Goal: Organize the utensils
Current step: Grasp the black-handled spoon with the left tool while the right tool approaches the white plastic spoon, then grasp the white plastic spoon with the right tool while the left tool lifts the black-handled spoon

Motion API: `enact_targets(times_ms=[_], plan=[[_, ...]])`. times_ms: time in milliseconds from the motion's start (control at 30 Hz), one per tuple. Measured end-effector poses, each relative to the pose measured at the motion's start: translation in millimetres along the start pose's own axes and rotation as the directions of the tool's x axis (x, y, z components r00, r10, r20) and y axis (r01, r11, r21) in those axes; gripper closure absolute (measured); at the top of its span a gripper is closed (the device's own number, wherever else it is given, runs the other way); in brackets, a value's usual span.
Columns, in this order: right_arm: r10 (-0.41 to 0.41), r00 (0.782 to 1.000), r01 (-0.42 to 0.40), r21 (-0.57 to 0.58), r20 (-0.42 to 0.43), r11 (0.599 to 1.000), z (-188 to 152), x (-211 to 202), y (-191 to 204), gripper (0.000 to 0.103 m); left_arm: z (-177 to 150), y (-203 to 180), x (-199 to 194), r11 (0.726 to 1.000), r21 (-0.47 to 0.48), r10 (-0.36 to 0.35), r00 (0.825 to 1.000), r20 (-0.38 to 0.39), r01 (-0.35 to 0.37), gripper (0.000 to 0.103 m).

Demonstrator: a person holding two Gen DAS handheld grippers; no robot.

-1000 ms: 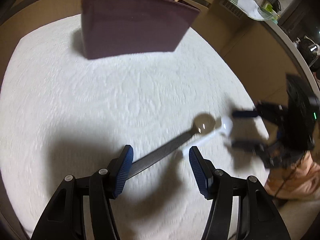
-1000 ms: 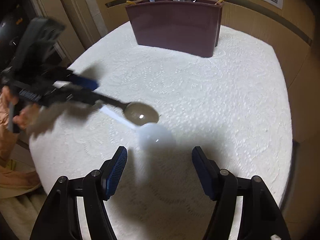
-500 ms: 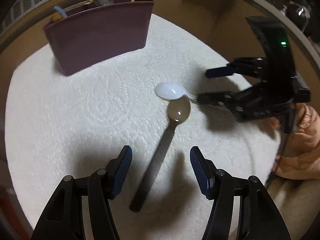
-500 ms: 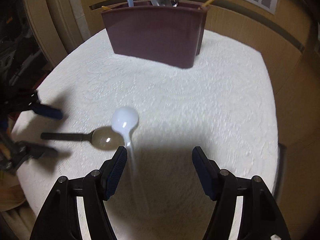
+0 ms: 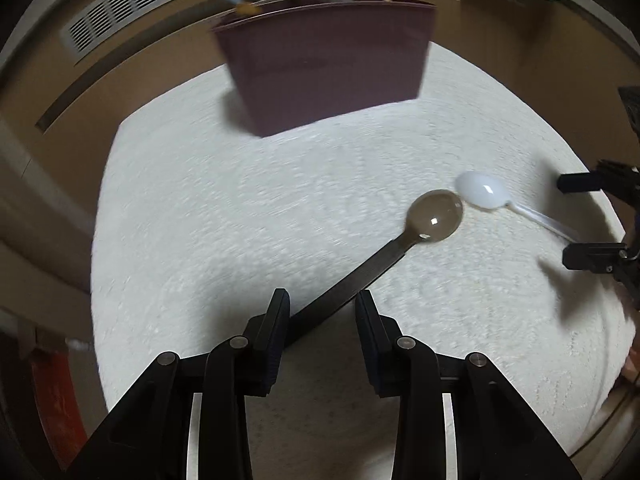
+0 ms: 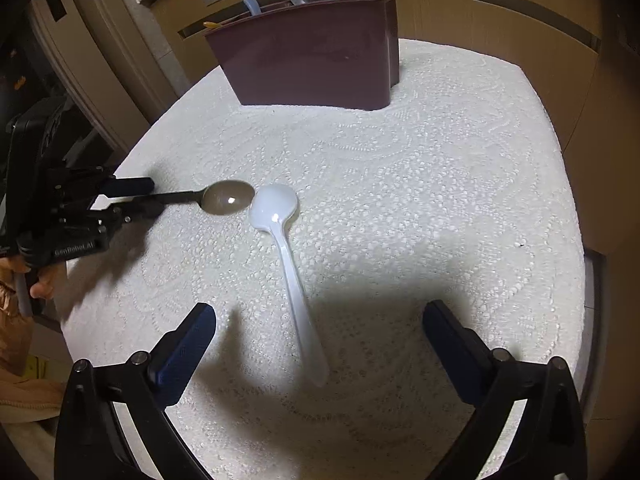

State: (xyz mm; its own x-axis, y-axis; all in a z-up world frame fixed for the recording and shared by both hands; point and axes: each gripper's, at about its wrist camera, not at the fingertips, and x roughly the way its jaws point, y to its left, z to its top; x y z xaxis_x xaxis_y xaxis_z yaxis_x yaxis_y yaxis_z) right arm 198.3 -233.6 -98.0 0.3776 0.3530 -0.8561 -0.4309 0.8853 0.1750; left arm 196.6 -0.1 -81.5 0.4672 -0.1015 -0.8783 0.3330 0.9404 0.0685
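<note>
Two spoons lie on the white lace-covered bench (image 6: 440, 184), bowls just beside each other near its middle. The dark-handled spoon (image 5: 434, 216) points its handle toward the left tool (image 5: 322, 308), and that handle runs in between the two blue pads, touching the left one. The jaws have narrowed around it, though from the left wrist view there is a gap on the right side, so I cannot tell whether they have actually clamped. In the right wrist view the handle's end disappears among the tool's fingers, which fits either reading.

The white plastic spoon (image 6: 286, 240) has its handle reaching back toward the right tool (image 6: 320, 340), whose jaws stand wide apart on either side of the handle's end and touch nothing.

At the far edge stands the maroon utensil holder (image 6: 312, 64), already carrying chopsticks and a ladle or two.

To do this step well, I'd say the left tool should squeeze squarely on the flat handle — a skewed pinch would let the spoon swivel and droop. Lifting it straight up first would avoid nudging the white spoon's bowl, which sits almost against it. The right tool would do best to drop lower and centre over the thin handle before closing — slippery plastic, easily flicked away.
</note>
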Motion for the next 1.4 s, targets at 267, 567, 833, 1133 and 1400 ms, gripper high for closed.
enact_targets(times_ms=[267,567,833,1133,1400], plan=[[0.0,0.999,0.0,0.007,-0.038,1.0,4.9,1.7,-0.7,0.0,-22.3,-26.7,-13.1,0.977,0.033,-0.208,0.976,-0.058,0.21,0.068],[-0.119,0.993,0.118,-0.228,0.007,0.966,31.5,16.2,42.4,0.044,-42.0,-48.1,-39.9,0.959,0.046,-0.276,0.958,-0.078,0.28,0.067],[-0.121,0.993,0.115,-0.245,-0.008,0.963,62.3,36.7,44.8,0.072,-34.3,-30.7,-54.5,0.965,-0.001,-0.264,0.963,-0.052,0.264,0.066],[-0.125,0.988,0.138,-0.161,0.085,0.977,47.9,-10.1,22.1,0.072,30.3,-65.3,-6.0,0.97,0.062,-0.23,0.97,-0.079,0.235,0.066],[-0.118,0.988,0.129,-0.116,0.096,0.985,37.4,-17.8,6.1,0.072,55.1,-90.3,16.3,0.977,0.132,-0.152,0.98,-0.125,0.168,0.067]])
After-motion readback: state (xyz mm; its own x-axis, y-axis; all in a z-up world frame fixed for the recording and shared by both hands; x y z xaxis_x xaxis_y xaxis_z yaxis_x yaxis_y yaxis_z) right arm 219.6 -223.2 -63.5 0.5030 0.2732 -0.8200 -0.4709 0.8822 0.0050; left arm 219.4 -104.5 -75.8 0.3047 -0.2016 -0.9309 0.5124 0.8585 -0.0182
